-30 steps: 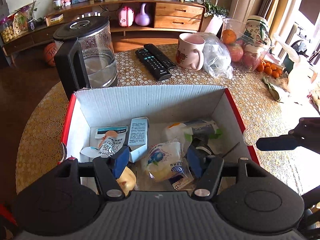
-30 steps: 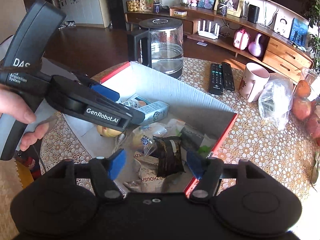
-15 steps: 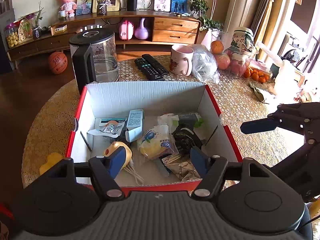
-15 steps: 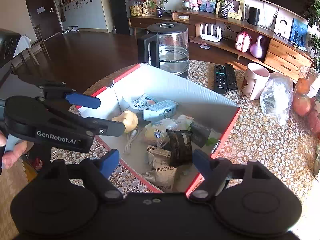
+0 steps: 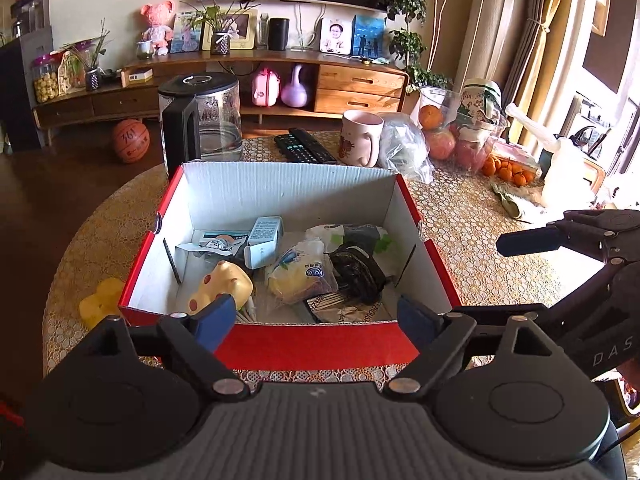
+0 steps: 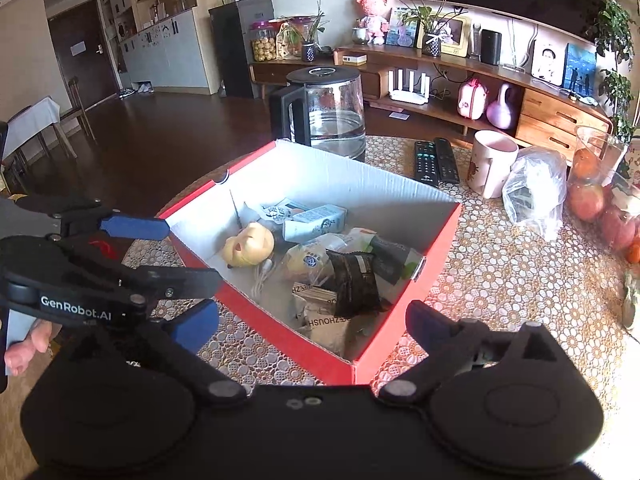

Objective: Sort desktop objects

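A red cardboard box (image 5: 316,346) (image 6: 280,340) with white inside stands on the round table. It holds a yellow toy (image 5: 222,290) (image 6: 250,245), a small blue carton (image 5: 264,238) (image 6: 314,222), a bread packet (image 5: 300,276), a dark snack packet (image 5: 356,270) (image 6: 354,282) and other wrappers. My left gripper (image 5: 316,320) is open and empty, held above the box's near wall. My right gripper (image 6: 312,322) is open and empty, over the box's near corner. A yellow toy (image 5: 100,304) lies on the table left of the box.
Behind the box stand a glass kettle (image 5: 200,118), two remotes (image 5: 306,150), a pink mug (image 5: 360,138), a plastic bag (image 5: 404,152) and a fruit container (image 5: 460,128). Each gripper shows in the other's view, the right one (image 5: 580,240) and the left one (image 6: 100,264).
Both grippers have pulled back and up from inside the box to above its near edge. The yellow toy now lies in the box. Both stay open.
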A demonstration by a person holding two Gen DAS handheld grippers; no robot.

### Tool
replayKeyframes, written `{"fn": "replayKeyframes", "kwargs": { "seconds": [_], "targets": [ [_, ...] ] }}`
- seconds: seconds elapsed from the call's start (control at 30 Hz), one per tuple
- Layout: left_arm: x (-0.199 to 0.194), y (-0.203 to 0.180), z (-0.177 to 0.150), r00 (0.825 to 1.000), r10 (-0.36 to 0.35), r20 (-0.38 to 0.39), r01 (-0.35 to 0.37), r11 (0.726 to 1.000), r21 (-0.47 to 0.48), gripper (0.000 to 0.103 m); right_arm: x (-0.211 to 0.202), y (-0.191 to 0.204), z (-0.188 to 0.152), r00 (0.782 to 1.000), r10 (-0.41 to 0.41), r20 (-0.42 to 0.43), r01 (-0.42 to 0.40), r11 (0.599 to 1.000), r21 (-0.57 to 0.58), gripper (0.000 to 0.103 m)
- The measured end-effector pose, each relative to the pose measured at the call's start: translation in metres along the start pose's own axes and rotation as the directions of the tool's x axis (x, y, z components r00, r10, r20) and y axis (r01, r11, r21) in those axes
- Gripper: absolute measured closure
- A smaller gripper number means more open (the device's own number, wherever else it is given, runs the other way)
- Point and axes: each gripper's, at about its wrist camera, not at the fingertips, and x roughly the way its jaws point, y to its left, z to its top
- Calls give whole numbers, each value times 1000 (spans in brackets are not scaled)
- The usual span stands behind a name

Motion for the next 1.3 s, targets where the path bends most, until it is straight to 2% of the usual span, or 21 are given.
{"fn": "replayKeyframes", "kwargs": {
  "seconds": [0.1,0.37,0.67,0.83,1.13,1.3],
  "targets": [
    [-3,-3,-6,999,22,26,-22,1000,-3,0,-7,-2,-6,1000,-19,18,19,1000,3,2],
    [-6,-10,-16,998,17,57,-16,999,-28,0,-26,-5,-17,997,-21,68,19,999,29,2],
    [-1,-16,-29,998,25,49,-23,998,-57,0,-30,4,-29,997,-50,55,50,999,16,2],
    [-4,-15,-34,998,30,52,-26,996,-87,0,-31,4,-34,998,-33,47,32,999,23,2],
    [-9,-9,-39,997,65,51,-59,991,-117,0,-34,6,-37,998,-38,45,38,999,12,2],
    [-9,-12,-41,994,106,35,-101,989,-108,0,-36,6,-40,998,-41,39,40,999,11,2]
  ]
}}
